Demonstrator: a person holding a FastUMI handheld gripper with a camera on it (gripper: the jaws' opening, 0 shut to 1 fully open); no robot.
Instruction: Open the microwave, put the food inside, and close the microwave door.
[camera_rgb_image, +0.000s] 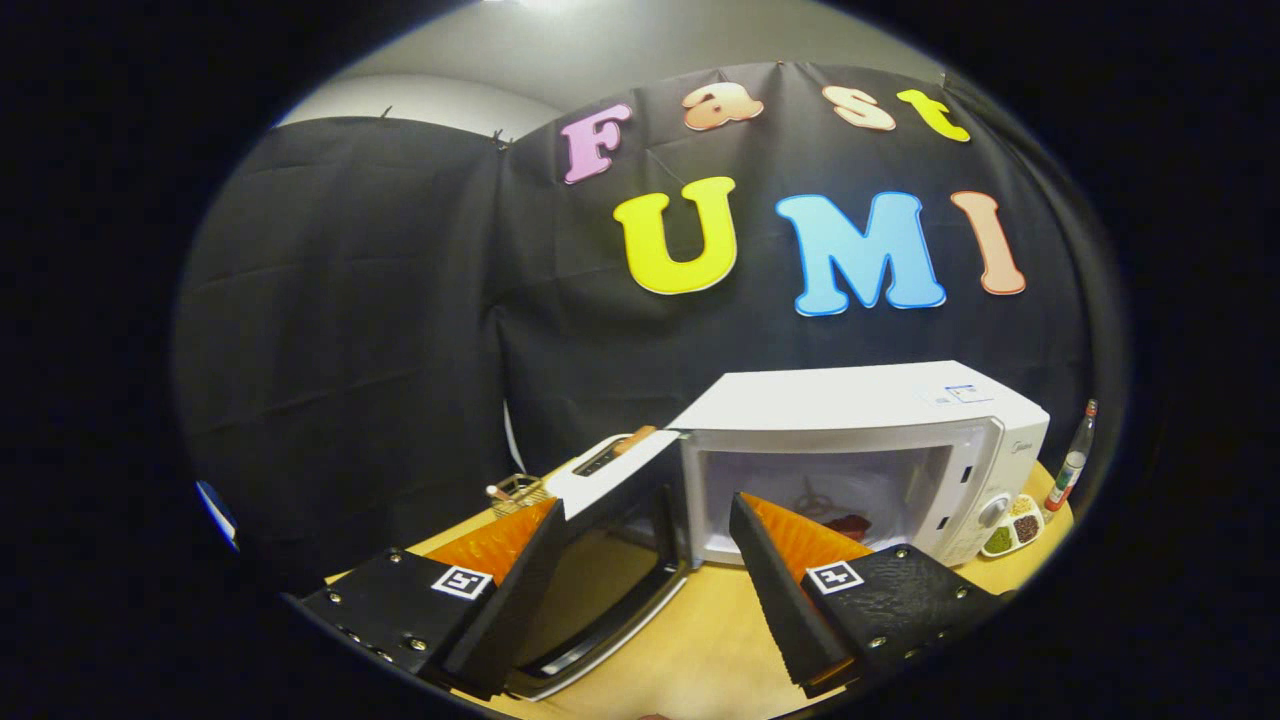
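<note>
The microwave (860, 450) is seen on the counter (700, 640) with its door (600, 540) swung fully open toward the left finger, and a dark reddish item, judged to be the food (850, 522), is seen lying on the cavity floor beyond the right finger. The hand-held gripper (640, 560) is held spread wide with nothing between its fingers, which are drawn back in front of the opening. The step in hand is judged to be the closing of the door: the outer face of the door is best met by the left finger near its free edge, and a smooth sweep toward the cavity is called for until the latch is caught. A small divided dish (1015, 528) and a bottle (1072, 462) are seen just beside the microwave's control side, well clear of the door's swing
</note>
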